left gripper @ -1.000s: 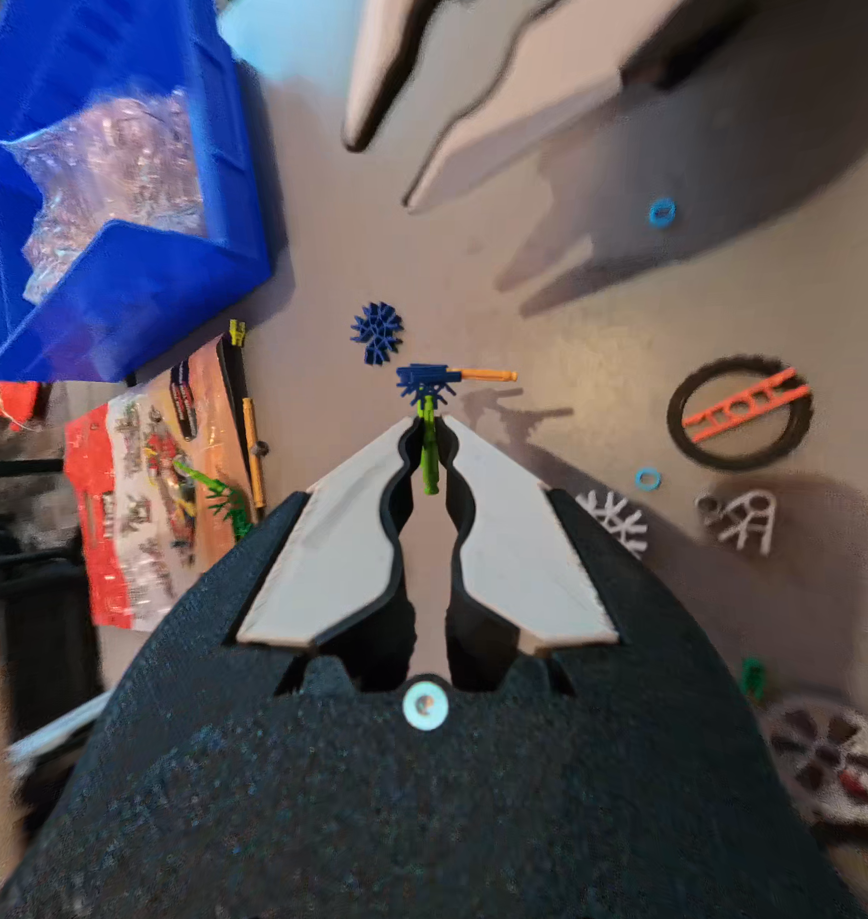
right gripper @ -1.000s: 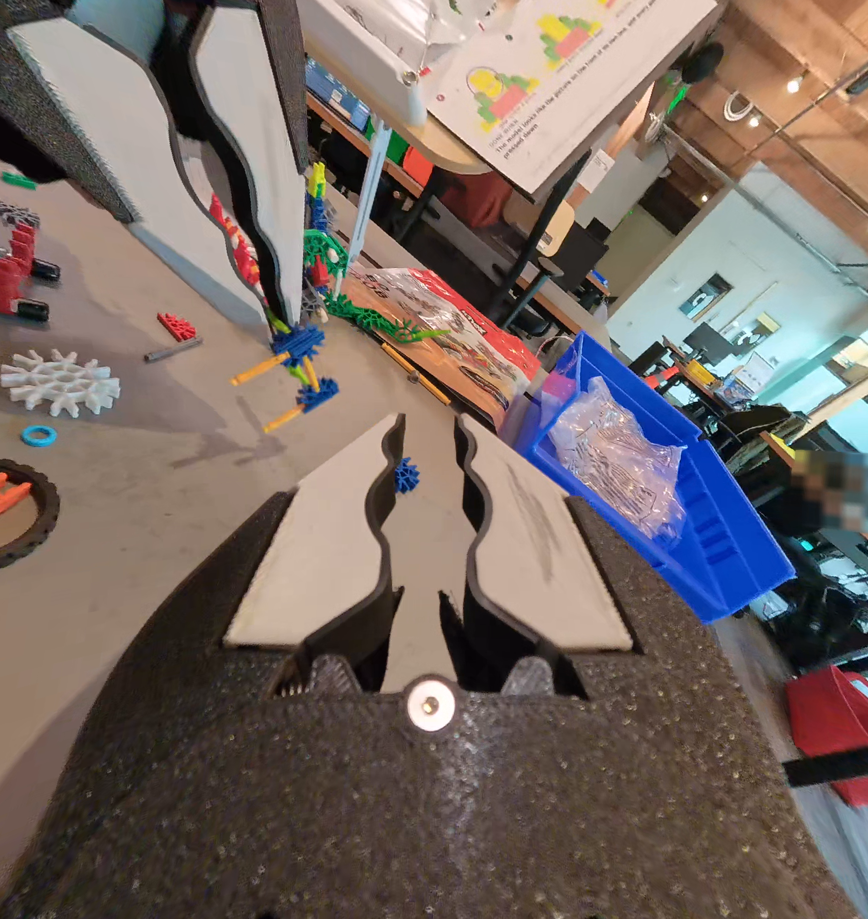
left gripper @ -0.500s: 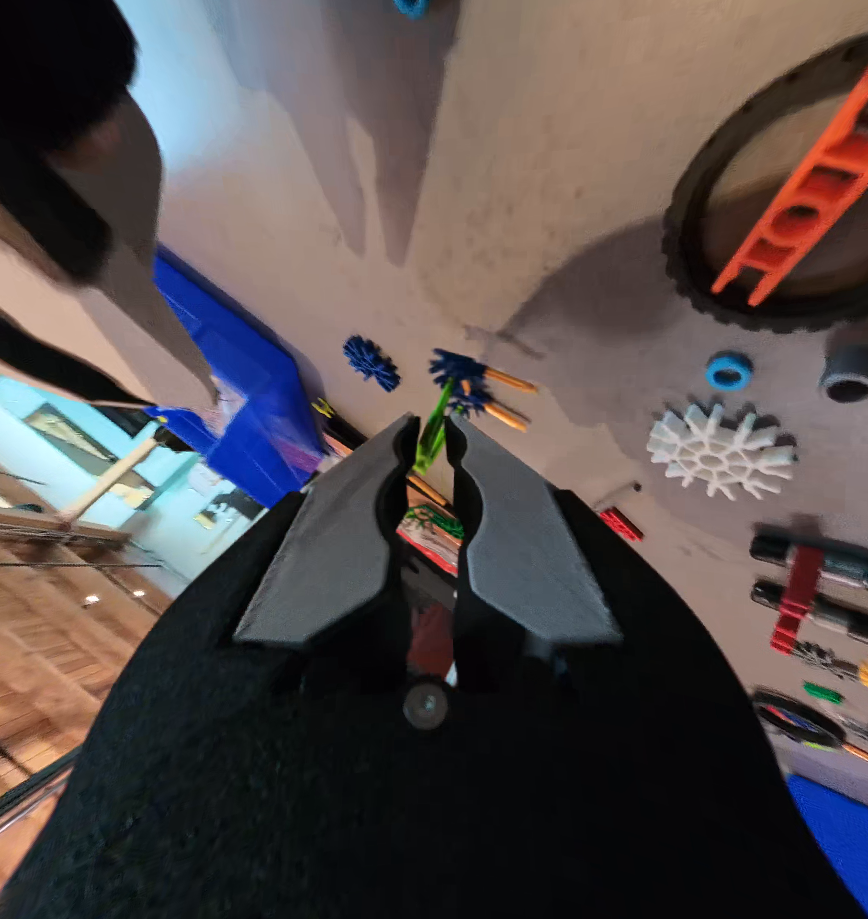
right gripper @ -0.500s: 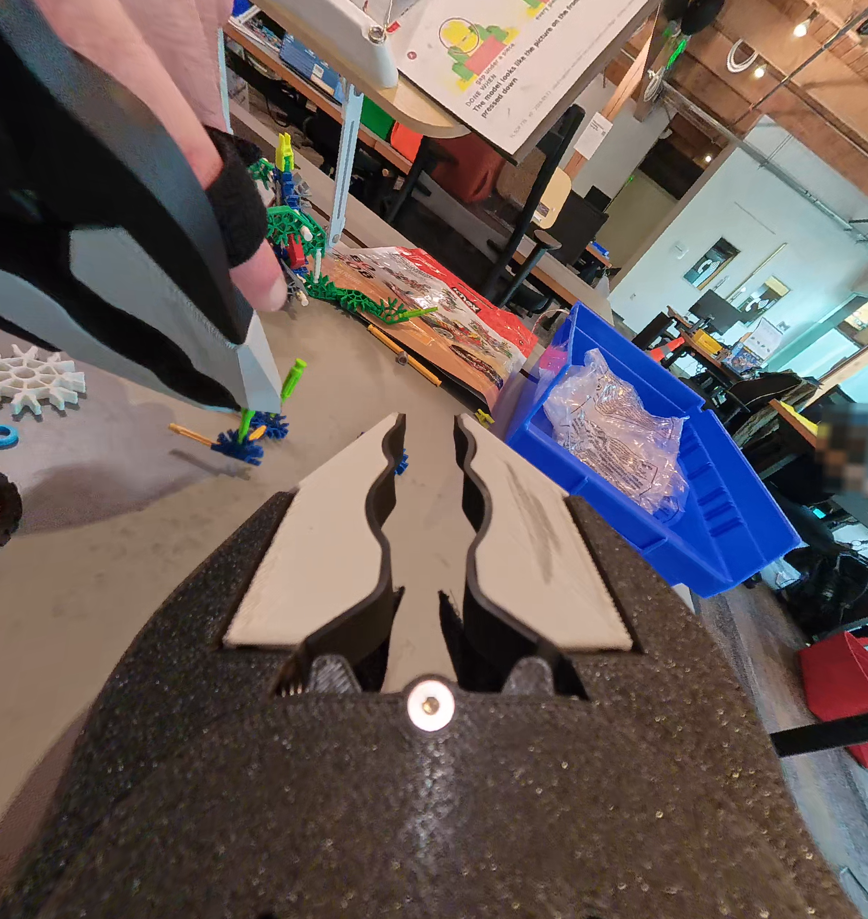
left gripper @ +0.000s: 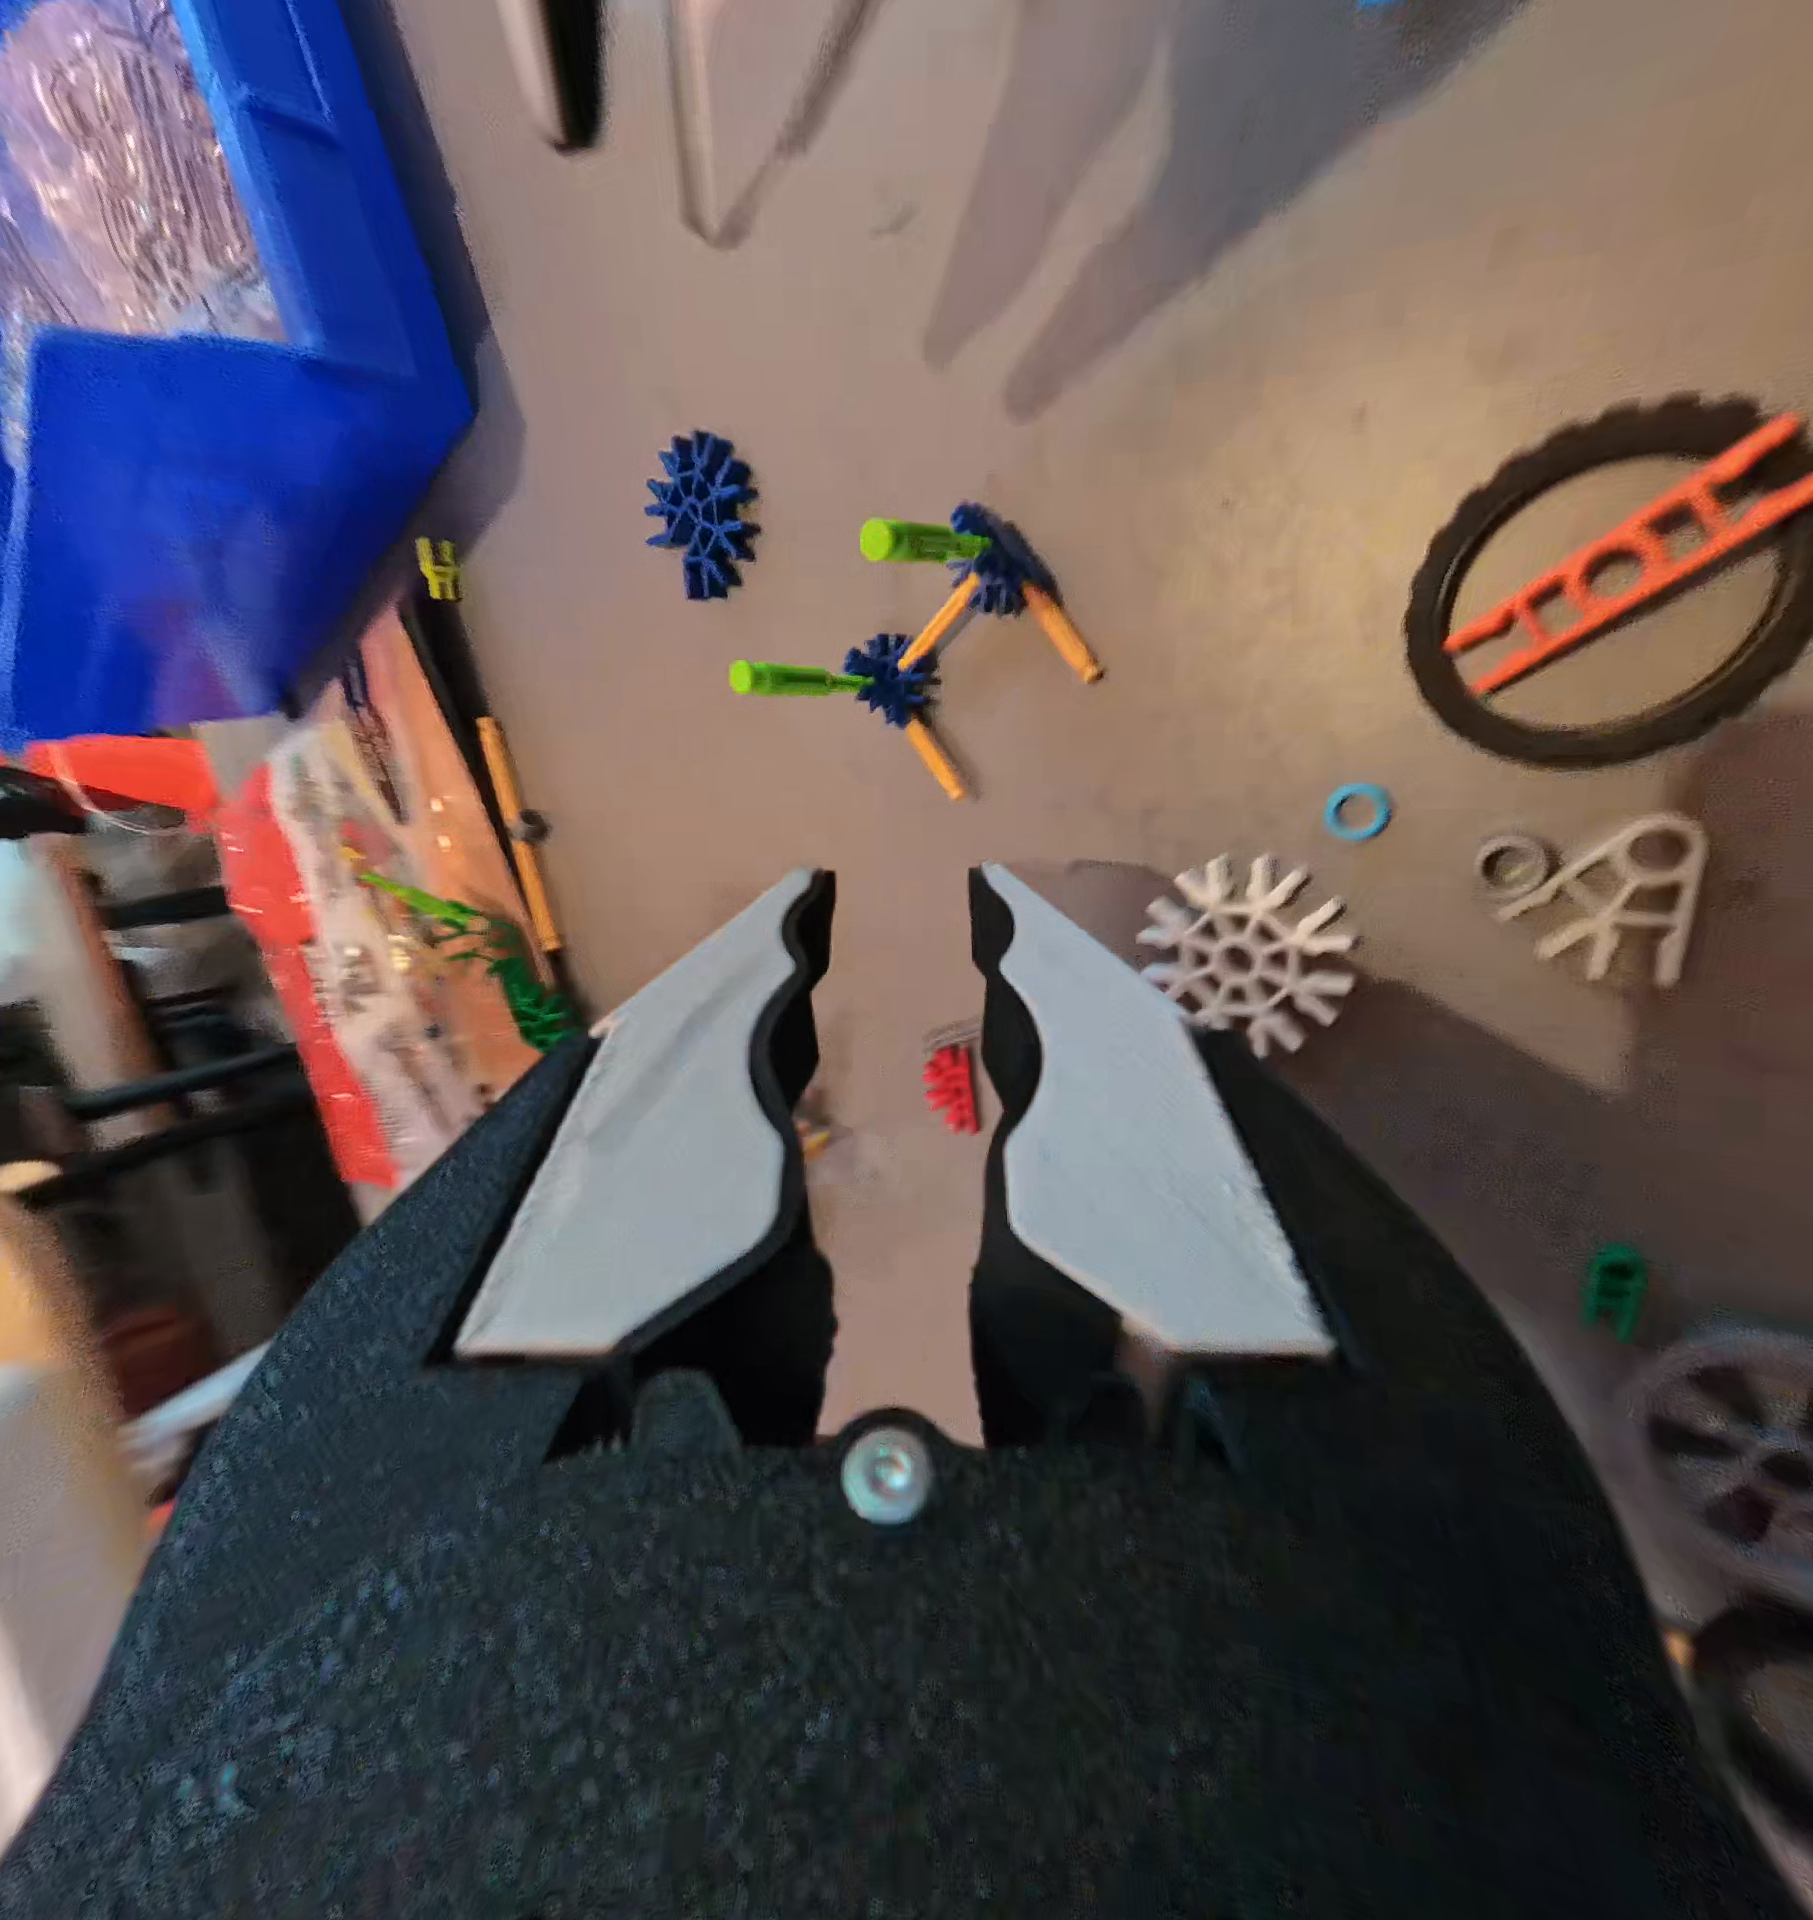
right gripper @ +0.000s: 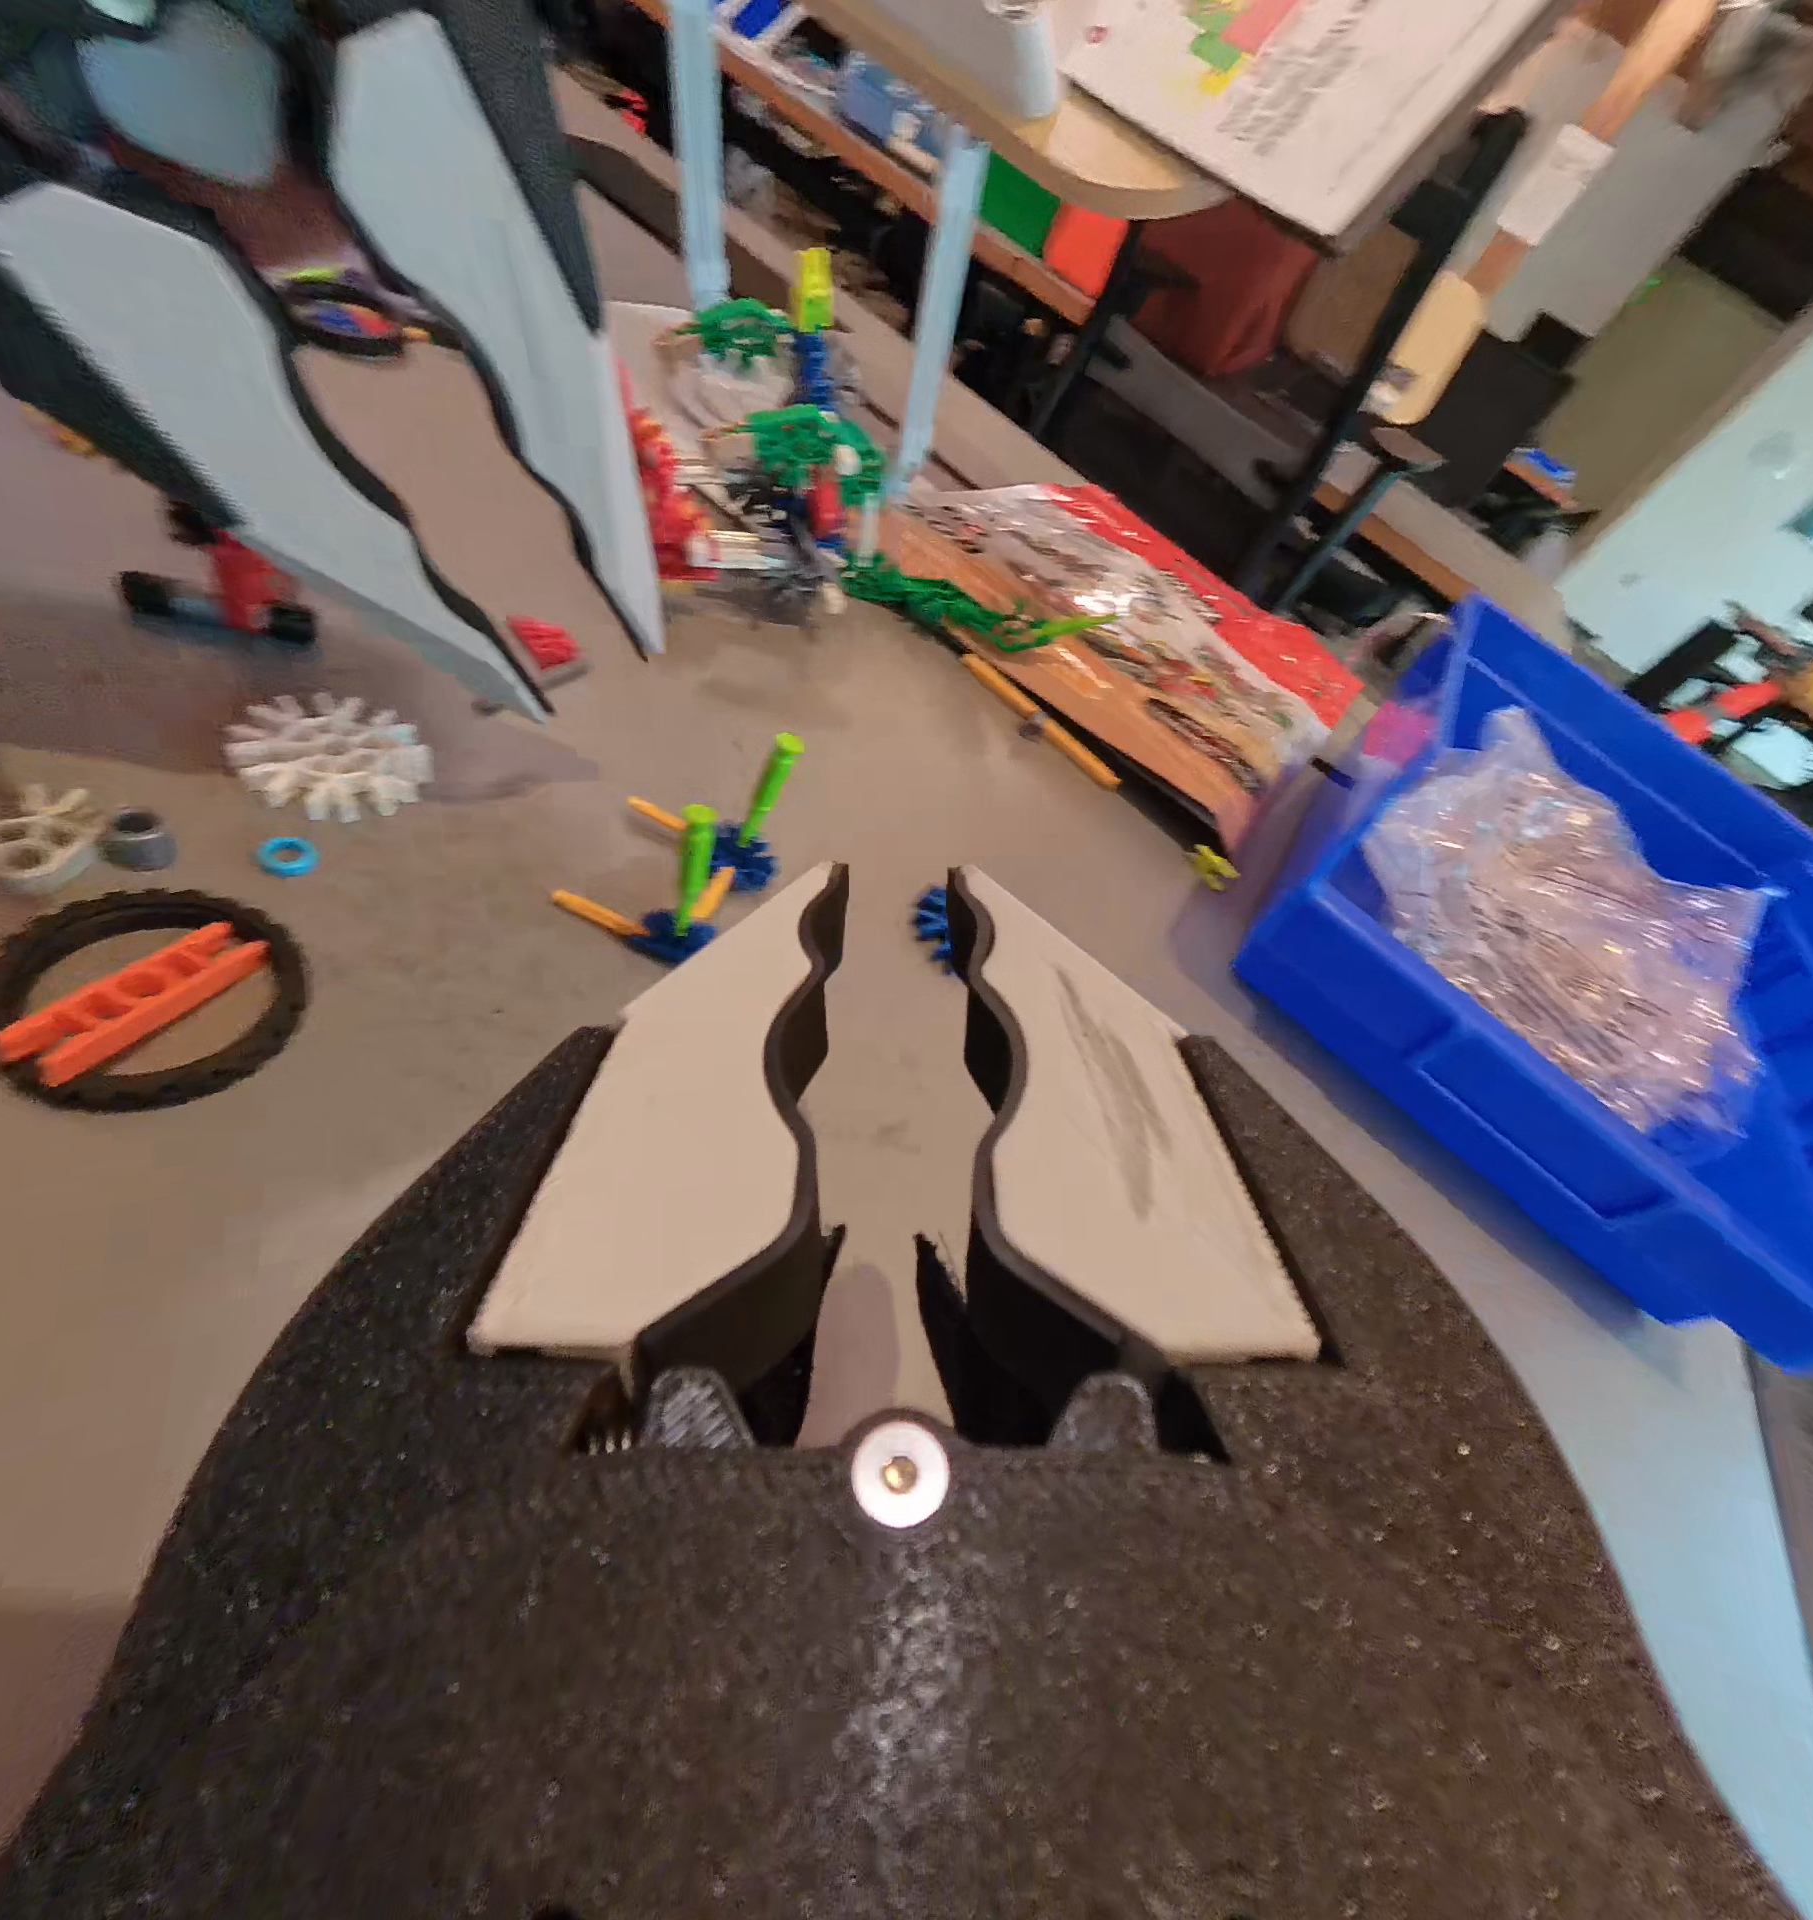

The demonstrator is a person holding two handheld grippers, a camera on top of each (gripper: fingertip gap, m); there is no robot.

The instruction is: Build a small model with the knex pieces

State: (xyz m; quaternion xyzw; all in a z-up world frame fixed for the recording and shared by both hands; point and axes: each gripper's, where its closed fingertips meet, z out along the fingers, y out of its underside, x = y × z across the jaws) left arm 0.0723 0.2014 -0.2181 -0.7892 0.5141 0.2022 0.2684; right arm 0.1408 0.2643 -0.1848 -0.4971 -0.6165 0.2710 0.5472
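Change: the left gripper (left gripper: 900, 883), which a second ago pinched the green rod of the small rod-and-connector piece (left gripper: 917, 634), now hangs above the table with its jaws parted and nothing between them — the piece lies free on the grey table (left gripper: 1245, 312).
Piece: two blue connectors joined by orange rods, two green rods sticking up; it lies ahead of the left fingertips, well clear of them.
Right gripper (right gripper: 897, 883): jaws narrowly apart as before, empty — a loose blue connector (right gripper: 933, 925) sits just past its tips.
Nearest the left gripper: a small red connector (left gripper: 952, 1086) and a white snowflake connector (left gripper: 1245, 951).
Blue bin (right gripper: 1567, 1049): holds a crumpled clear plastic bag (right gripper: 1567, 935); nothing else is visible inside.
Black tyre ring (left gripper: 1619, 582): an orange ladder-shaped part (left gripper: 1629, 571) lies inside it.
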